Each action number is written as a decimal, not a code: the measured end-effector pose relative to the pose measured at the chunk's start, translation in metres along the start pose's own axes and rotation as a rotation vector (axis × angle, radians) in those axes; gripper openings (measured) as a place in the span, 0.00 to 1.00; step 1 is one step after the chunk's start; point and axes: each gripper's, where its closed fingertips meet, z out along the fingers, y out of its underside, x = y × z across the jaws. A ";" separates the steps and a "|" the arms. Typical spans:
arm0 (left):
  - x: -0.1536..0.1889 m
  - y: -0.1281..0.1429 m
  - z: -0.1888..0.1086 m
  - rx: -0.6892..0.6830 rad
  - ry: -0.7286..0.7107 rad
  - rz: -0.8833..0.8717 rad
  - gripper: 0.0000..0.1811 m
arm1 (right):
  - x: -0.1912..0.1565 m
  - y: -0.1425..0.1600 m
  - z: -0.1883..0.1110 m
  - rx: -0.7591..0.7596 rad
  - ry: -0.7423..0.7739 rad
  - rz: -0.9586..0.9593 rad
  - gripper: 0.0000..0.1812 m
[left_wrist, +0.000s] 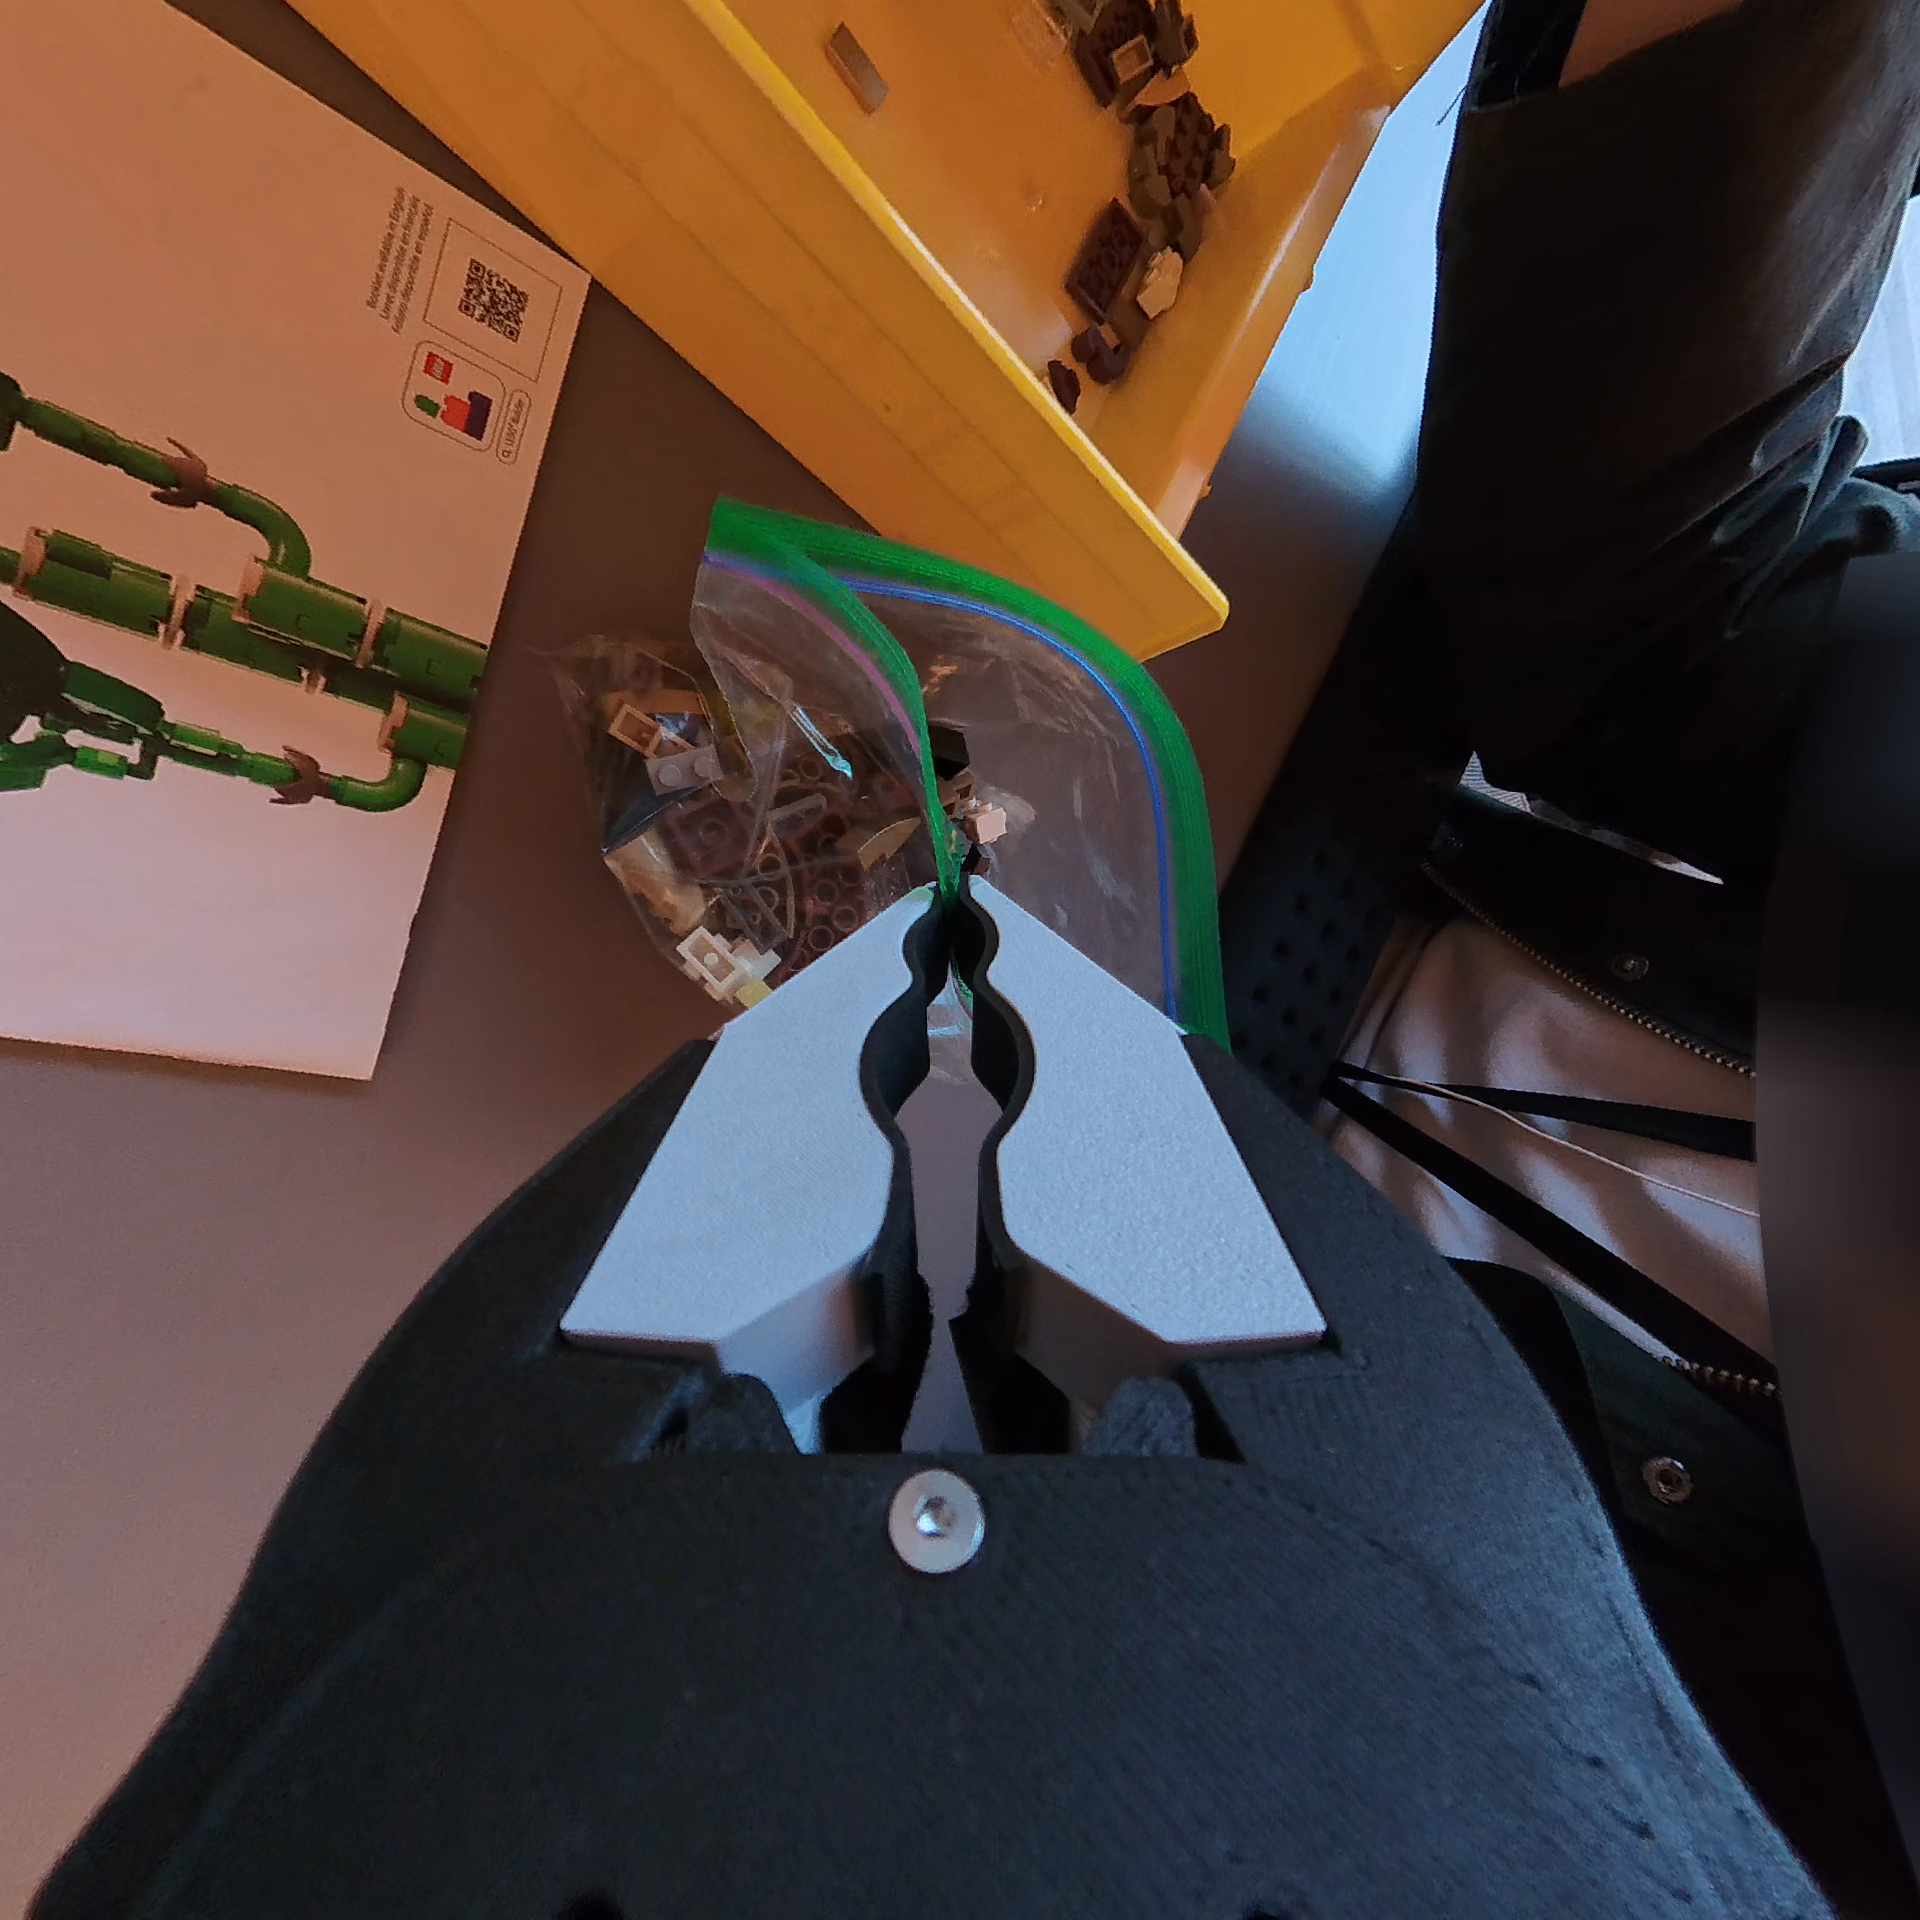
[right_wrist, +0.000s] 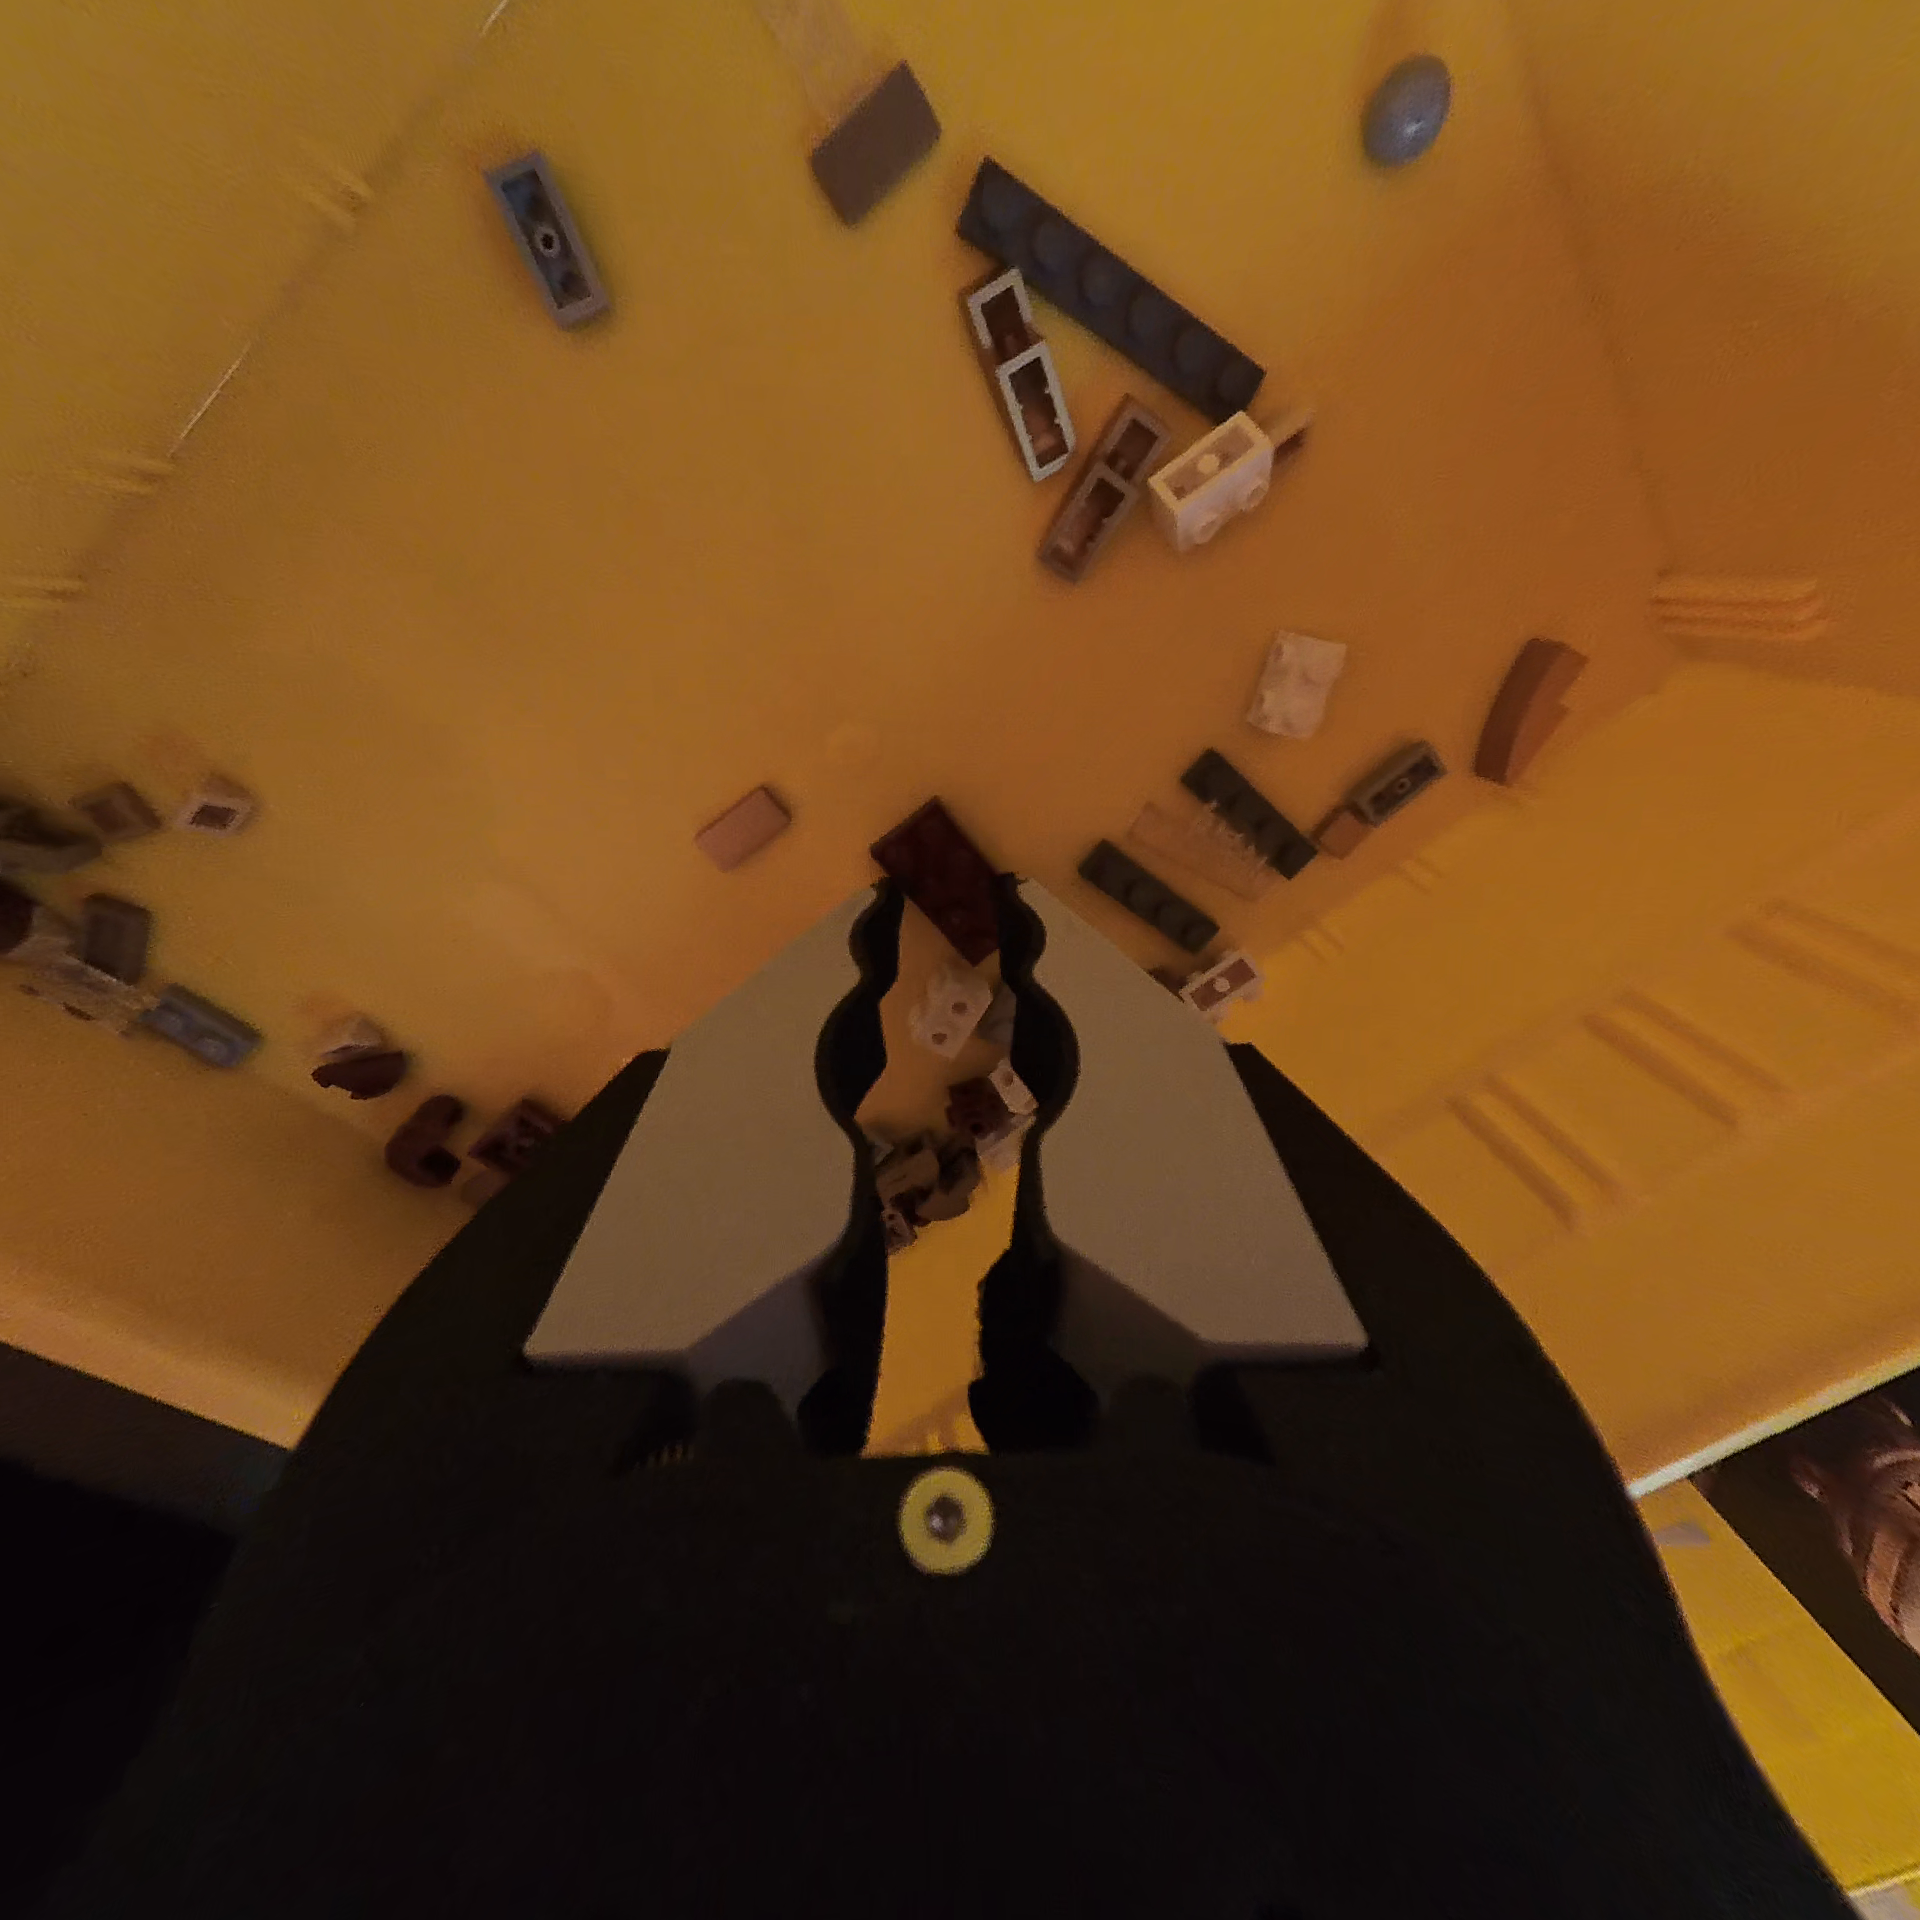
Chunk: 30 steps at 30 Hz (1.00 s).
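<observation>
Bag, clear plastic zip type with green seal strip (left_wrist: 1049, 665), holding small bricks: its rim pinched between the closed fingers of the left gripper (left_wrist: 954, 891). Printed booklet with green model picture, code square and logo (left_wrist: 239, 582) lies left of the bag; yellow plastic tray (left_wrist: 831, 312) behind. Right gripper (right_wrist: 943, 896), inside the tray, slightly parted, clasps a dark red brick plate (right_wrist: 940, 878).

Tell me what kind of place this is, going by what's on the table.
Probably a hobby or work desk set up for toy-brick building: a yellow tray of loose bricks, a printed building booklet showing a green model, and a zip bag of bricks pinched in the left tongs.
</observation>
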 end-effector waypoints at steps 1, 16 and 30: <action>0.000 0.000 0.000 0.000 -0.001 0.001 0.00 | -0.001 0.000 -0.001 -0.002 -0.006 -0.003 0.10; -0.002 -0.003 -0.007 0.035 -0.003 -0.009 0.00 | -0.187 -0.102 -0.182 0.820 -0.475 -0.485 0.09; -0.002 -0.003 -0.008 0.038 -0.005 -0.008 0.00 | -0.037 0.003 -0.084 0.169 -0.018 -0.076 0.23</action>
